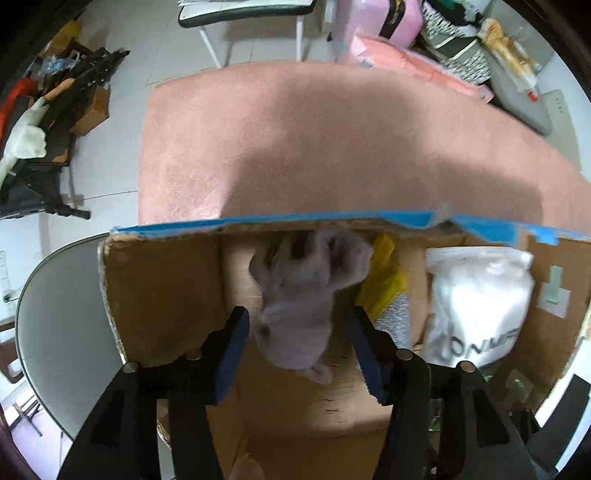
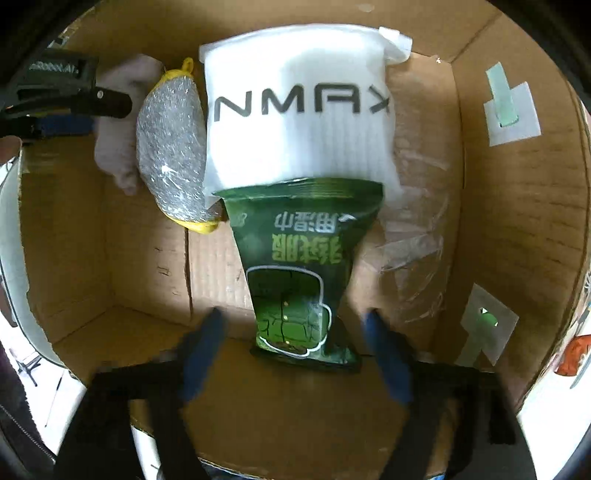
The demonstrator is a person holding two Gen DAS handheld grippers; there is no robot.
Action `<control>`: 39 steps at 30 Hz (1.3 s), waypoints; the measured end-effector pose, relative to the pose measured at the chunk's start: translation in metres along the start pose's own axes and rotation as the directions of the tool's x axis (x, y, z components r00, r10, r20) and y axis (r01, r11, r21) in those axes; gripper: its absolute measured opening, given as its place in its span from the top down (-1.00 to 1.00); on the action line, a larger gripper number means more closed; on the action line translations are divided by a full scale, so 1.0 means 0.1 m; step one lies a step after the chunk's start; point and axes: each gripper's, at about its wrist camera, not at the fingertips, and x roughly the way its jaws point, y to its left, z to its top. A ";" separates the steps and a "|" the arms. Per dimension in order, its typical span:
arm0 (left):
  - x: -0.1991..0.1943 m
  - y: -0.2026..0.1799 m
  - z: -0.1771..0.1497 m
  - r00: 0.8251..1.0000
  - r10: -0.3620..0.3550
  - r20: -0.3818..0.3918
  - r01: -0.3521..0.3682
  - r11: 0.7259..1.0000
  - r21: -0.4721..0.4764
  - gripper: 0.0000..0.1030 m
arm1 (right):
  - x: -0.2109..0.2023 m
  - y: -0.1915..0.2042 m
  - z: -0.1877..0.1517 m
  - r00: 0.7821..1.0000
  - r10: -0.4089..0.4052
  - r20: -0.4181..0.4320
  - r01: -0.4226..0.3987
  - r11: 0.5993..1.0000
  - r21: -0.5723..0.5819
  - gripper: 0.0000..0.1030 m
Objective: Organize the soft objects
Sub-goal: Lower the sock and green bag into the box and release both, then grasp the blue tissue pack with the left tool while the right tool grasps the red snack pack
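Note:
A cardboard box (image 1: 155, 295) (image 2: 517, 206) holds soft items. In the left wrist view a grey plush toy (image 1: 299, 295) hangs loose between the spread fingers of my left gripper (image 1: 299, 332), which is open. It lies beside a yellow-edged silver scrubber (image 1: 388, 291) (image 2: 171, 151) and a white packet marked "NMAX" (image 1: 476, 302) (image 2: 299, 103). In the right wrist view a green wet-wipe pack (image 2: 295, 273) lies in the box, between the spread fingers of my right gripper (image 2: 295, 354), which is open. The plush (image 2: 118, 147) and left gripper (image 2: 66, 99) show at the far left.
A pink rug (image 1: 332, 140) lies beyond the box. A round grey table (image 1: 62, 325) carries the box. Clutter (image 1: 55, 103) lies on the floor at left, pink packages (image 1: 399, 40) and a chair (image 1: 243, 14) at the back. Clear plastic film (image 2: 417, 229) lies in the box.

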 end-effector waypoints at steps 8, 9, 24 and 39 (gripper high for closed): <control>-0.33 0.04 -0.28 0.997 -0.021 0.071 0.020 1.000 0.012 -0.88 | -0.32 0.02 -0.13 0.998 -0.014 0.066 0.014 1.000 0.004 -1.00; -0.37 0.06 -0.35 0.996 -0.024 0.081 0.023 1.000 0.014 -0.95 | -0.38 -0.01 -0.16 0.997 -0.020 0.079 0.019 1.000 0.008 -1.00; -0.88 0.20 -1.75 0.945 0.031 0.325 -0.017 0.999 -0.044 -0.95 | -1.10 -0.12 -0.72 0.952 -0.060 0.300 0.056 0.998 0.022 -1.00; -1.31 -0.14 -2.35 0.917 0.006 0.398 0.012 0.999 -0.042 -0.98 | -1.62 -0.49 -1.47 0.912 0.010 0.410 -0.027 0.999 0.035 -1.00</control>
